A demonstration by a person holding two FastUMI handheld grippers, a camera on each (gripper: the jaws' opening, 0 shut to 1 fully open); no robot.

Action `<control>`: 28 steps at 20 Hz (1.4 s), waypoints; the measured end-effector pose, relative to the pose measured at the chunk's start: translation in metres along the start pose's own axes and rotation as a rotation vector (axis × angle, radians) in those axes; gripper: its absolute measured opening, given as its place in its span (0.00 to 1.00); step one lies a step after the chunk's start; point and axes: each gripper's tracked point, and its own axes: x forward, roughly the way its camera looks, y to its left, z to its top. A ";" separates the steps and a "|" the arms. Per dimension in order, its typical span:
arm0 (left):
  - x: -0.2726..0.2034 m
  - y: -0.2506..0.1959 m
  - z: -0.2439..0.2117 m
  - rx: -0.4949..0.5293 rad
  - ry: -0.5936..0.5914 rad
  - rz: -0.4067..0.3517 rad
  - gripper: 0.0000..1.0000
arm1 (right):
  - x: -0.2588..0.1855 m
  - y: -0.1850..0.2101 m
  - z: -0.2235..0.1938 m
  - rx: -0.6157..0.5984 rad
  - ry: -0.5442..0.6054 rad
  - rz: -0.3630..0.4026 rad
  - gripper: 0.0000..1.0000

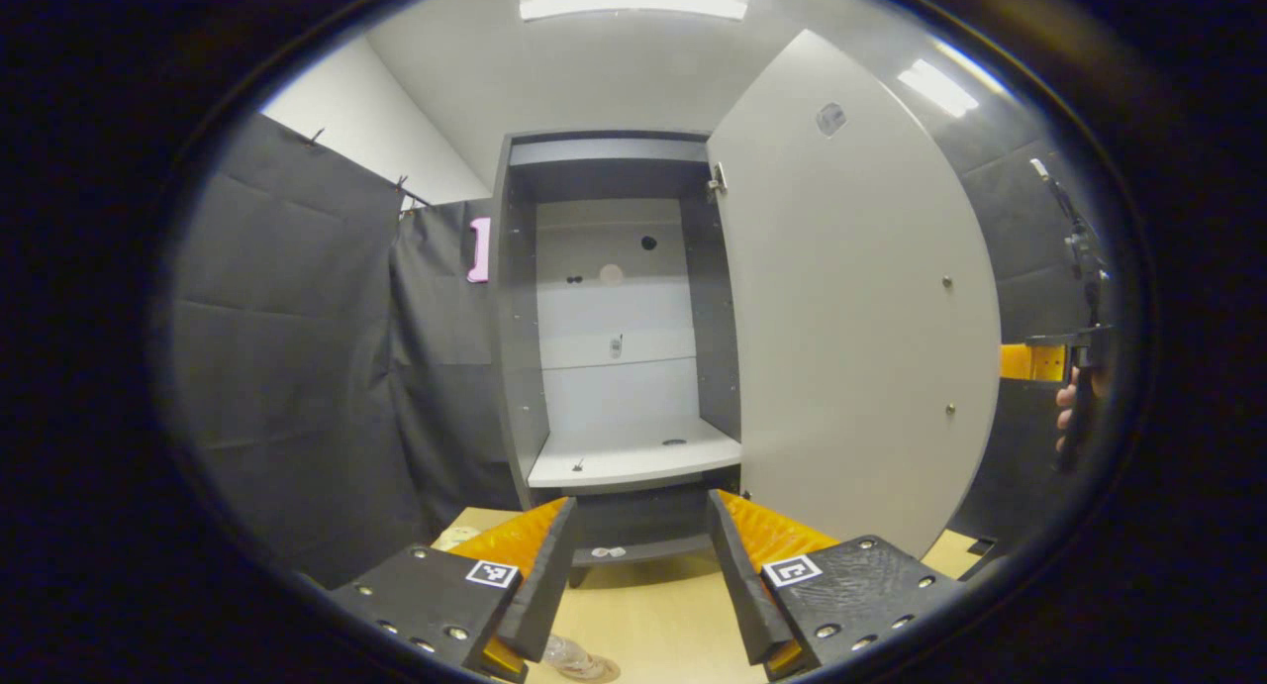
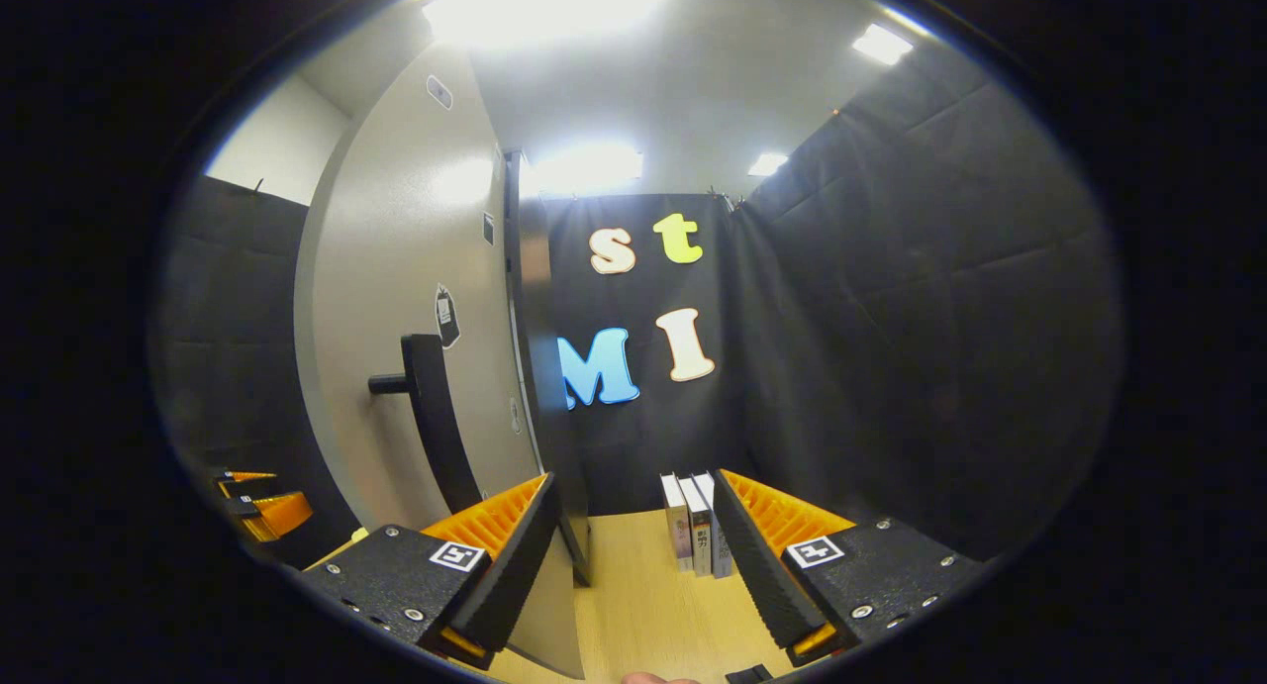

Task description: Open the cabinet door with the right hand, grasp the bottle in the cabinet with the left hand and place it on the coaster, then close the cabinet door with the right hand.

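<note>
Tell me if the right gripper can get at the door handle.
Probably yes: the handle sticks out from the open door close beside the right gripper, jaws open, nothing between.

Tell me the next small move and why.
Probably shift the right claw left to the door handle to begin closing: the cabinet door stands wide open, the claw is open beside its edge, and what looks like the bottle is already on the table.

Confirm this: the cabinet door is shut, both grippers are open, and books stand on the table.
Not quite: the cabinet door stands open, as the left gripper view shows, baring the shelf. Both the left gripper and right gripper are open, and books stand on the table.
</note>
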 end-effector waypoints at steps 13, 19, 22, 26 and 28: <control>0.035 0.057 0.000 -0.030 -0.031 0.000 0.80 | -0.011 0.058 -0.007 0.026 0.013 0.048 0.90; 0.074 0.090 -0.018 -0.021 -0.003 -0.041 0.80 | -0.007 0.122 -0.001 0.017 -0.004 0.079 0.90; 0.082 0.107 -0.021 -0.033 -0.018 -0.067 0.74 | 0.006 0.157 -0.007 0.028 -0.009 0.099 0.90; 0.092 0.147 -0.034 -0.045 -0.034 -0.063 0.74 | 0.021 0.201 -0.013 0.046 -0.021 0.123 0.90; 0.094 0.167 -0.041 -0.053 -0.018 -0.050 0.74 | 0.028 0.221 -0.020 0.036 -0.012 0.139 0.90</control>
